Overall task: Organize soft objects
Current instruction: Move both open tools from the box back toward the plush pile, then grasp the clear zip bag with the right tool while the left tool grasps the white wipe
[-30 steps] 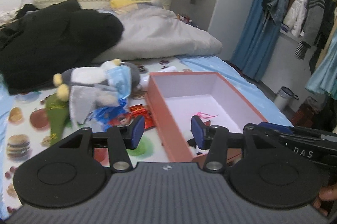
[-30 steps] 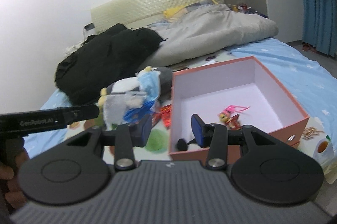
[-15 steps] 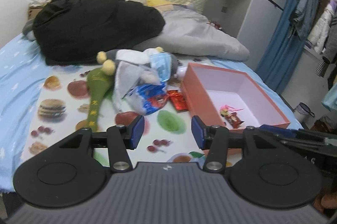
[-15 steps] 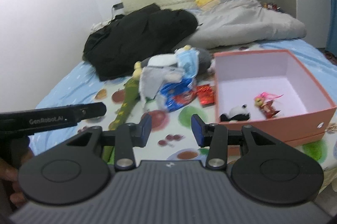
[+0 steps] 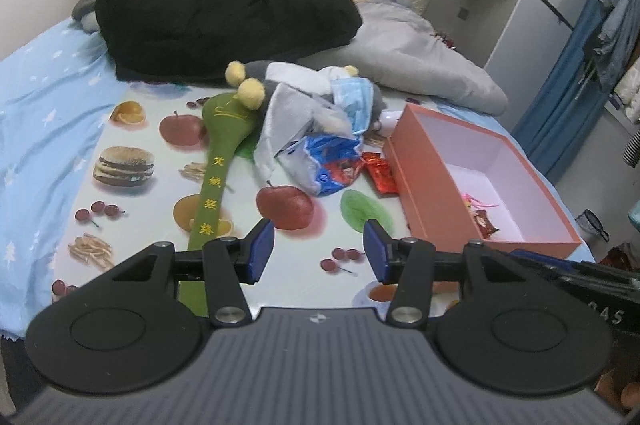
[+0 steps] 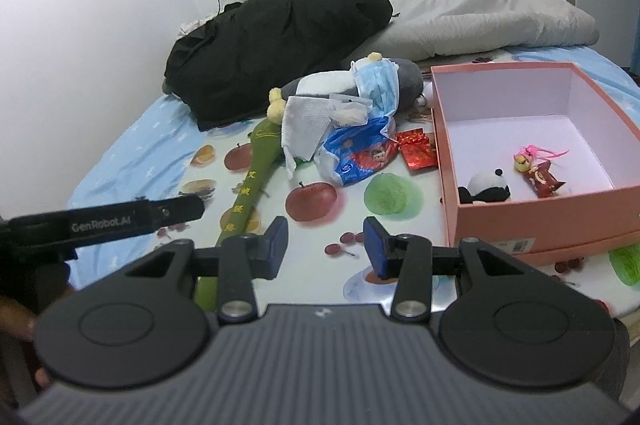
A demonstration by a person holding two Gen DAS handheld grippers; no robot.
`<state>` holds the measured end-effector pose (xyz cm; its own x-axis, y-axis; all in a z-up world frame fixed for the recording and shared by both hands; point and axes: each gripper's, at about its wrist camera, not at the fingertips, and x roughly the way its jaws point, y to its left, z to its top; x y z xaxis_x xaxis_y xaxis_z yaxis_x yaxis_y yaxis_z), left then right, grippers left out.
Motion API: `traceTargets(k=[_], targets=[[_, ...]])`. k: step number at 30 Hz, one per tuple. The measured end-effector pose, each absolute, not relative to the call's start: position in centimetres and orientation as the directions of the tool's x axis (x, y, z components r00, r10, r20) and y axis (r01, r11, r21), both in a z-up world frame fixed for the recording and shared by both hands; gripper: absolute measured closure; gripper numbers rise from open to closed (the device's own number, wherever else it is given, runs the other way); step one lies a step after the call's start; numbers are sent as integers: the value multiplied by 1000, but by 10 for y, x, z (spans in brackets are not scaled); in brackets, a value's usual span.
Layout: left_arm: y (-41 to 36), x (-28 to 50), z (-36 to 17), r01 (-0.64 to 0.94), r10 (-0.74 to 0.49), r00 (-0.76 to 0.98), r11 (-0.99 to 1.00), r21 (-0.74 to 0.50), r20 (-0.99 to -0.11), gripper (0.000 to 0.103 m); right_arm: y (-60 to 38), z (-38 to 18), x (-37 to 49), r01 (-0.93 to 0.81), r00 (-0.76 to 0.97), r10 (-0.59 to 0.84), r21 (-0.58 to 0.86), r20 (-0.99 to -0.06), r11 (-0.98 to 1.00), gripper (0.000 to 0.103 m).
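A pink box (image 5: 416,161) (image 6: 448,161) sits on the fruit-print sheet at right; a small panda plush (image 6: 486,187) and a little doll with a red wrapper (image 6: 534,171) lie inside. Left of it is a pile: a grey plush (image 5: 316,81) (image 6: 404,75) wearing a blue face mask (image 5: 356,101) (image 6: 380,87), a white cloth (image 6: 302,123), a blue snack bag (image 5: 328,161) (image 6: 356,153), a red packet (image 6: 416,149) and a long green plush stick (image 5: 218,161) (image 6: 252,185). My left gripper (image 5: 318,257) and right gripper (image 6: 326,245) are both open and empty, held back from the pile.
A black coat (image 5: 216,9) (image 6: 280,37) and a grey duvet (image 5: 412,61) (image 6: 480,13) lie at the head of the bed. The left gripper's body (image 6: 120,221) shows at the left of the right wrist view. A wardrobe and blue curtain (image 5: 568,73) stand right.
Both grippers have pulled back and up from the box, so more of the bed and the pile shows. Both stayed open and empty.
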<state>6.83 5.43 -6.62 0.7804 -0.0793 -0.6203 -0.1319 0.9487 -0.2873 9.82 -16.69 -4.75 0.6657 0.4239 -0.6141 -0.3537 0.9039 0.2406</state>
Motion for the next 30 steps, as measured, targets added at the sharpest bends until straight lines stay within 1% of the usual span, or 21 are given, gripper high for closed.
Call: traceTargets(k=[6,12,20,21,22,24,30], targets=[[70,108,-80,-165,-73,758,940,-300,-648,47,-155,-50,136,-358,651,421,234,-631,904,58],[81,165,-100,-174,-72,731,942,-287,-678,47,-147,-57,184,-342,638,419,250,-646,906,58],[99,240,-132,-191,-67,709,940,-283,-702,47,-124,-77,256,-358,596,422,244,-683,901,58],[102,250,-136,-193,-65,707,941,-280,-704,47,-121,-81,265,-358,590,420,244,-689,902,53],[105,259,-141,-195,-61,706,941,-276,-706,47,-118,-85,276,-354,586,419,246,-694,903,41],[111,276,-149,-194,-59,705,942,-272,-707,47,-113,-92,291,-346,589,416,249,-693,904,31],[125,324,-170,-173,-63,702,951,-256,-709,47,-93,-117,345,-338,574,414,256,-707,906,31]])
